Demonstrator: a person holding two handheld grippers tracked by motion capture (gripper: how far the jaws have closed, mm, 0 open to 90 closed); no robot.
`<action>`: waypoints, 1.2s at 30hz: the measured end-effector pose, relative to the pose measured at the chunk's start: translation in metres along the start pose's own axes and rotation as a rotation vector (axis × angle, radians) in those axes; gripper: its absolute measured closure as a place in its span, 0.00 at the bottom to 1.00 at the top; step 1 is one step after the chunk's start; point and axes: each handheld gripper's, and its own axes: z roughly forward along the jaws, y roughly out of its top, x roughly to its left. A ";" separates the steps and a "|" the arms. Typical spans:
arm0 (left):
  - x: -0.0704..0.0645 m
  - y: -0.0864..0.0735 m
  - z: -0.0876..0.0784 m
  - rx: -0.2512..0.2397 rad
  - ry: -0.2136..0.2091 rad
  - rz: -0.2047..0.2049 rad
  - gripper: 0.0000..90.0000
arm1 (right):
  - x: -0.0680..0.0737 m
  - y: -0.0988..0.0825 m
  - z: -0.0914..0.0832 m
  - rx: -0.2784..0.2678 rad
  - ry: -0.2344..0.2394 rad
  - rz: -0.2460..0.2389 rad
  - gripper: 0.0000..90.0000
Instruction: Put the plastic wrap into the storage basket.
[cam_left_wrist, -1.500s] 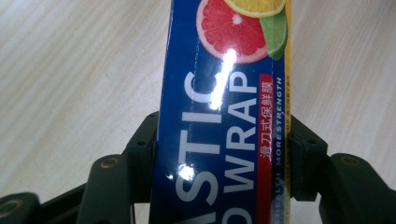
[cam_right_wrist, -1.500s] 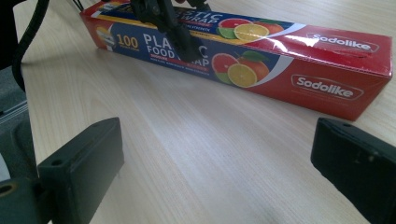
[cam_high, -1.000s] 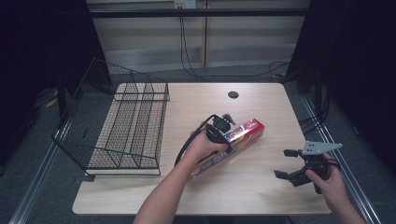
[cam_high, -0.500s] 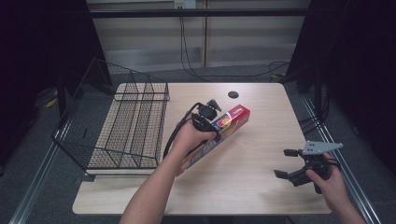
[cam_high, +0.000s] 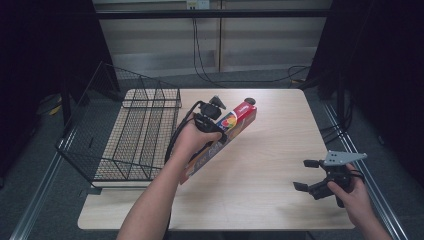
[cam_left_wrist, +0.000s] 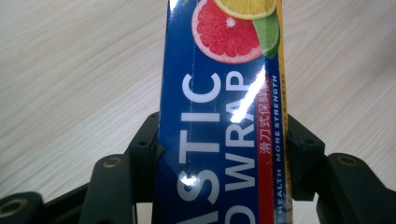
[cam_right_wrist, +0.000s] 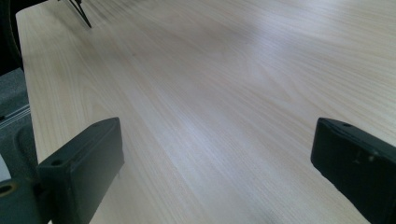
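Lifted and carried toward the wire basket since the earlier frames, the plastic wrap box (cam_high: 220, 141) now hangs tilted above the middle of the table (cam_high: 280, 200), its low end toward the near left and its red end cap raised toward the far edge. Nearest, by the table's near right corner, the right gripper (cam_high: 310, 175) has stayed put just above the wood, its jaws wide apart with nothing between them. Further in, the left gripper (cam_high: 216, 131) is clamped across the box's long sides, one jaw on each. The left gripper view shows the blue face of the box (cam_left_wrist: 224, 140) with white letters "STIC WRAP", small print "MORE STRENGTH" and "HEALTH", Chinese characters, and citrus slices. Beyond, the wire basket (cam_high: 135, 135) sits along the table's left edge.
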 end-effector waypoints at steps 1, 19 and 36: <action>0.000 0.000 0.000 0.000 0.000 0.000 0.48 | 0.000 0.000 0.000 0.000 0.000 0.000 0.02; 0.014 0.000 -0.045 -0.018 0.052 -0.059 0.48 | 0.001 0.000 0.000 0.000 0.000 -0.001 0.02; 0.038 -0.009 -0.093 -0.014 0.121 -0.134 0.48 | 0.002 0.001 0.001 0.002 0.002 0.000 0.02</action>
